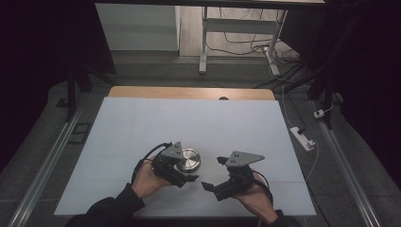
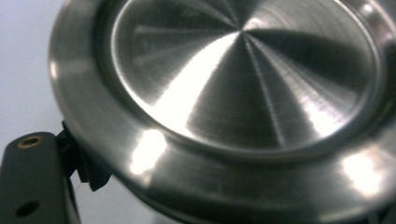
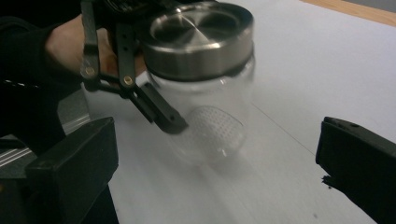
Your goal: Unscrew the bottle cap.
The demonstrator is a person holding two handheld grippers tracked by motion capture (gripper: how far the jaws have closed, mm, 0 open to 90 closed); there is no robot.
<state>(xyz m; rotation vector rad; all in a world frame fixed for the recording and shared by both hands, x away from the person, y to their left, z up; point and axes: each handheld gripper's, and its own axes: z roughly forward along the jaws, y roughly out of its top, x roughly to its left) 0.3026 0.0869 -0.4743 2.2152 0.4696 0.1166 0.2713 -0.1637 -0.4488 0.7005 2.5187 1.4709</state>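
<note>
Left tongs (image 1: 185, 178) clamp the jar (image 3: 201, 93); right tongs (image 1: 213, 174), wide at 3 o'clock, could knock it, loosening the lid (image 1: 189, 158).

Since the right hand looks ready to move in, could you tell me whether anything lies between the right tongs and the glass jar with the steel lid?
Nothing visible does. The right tongs stand open, facing the glass jar across bare white table. The left tongs grip the jar on its far side, away from that path.

Lidded glass jar (image 3: 201, 93) in left gripper (image 3: 159, 109)
</note>
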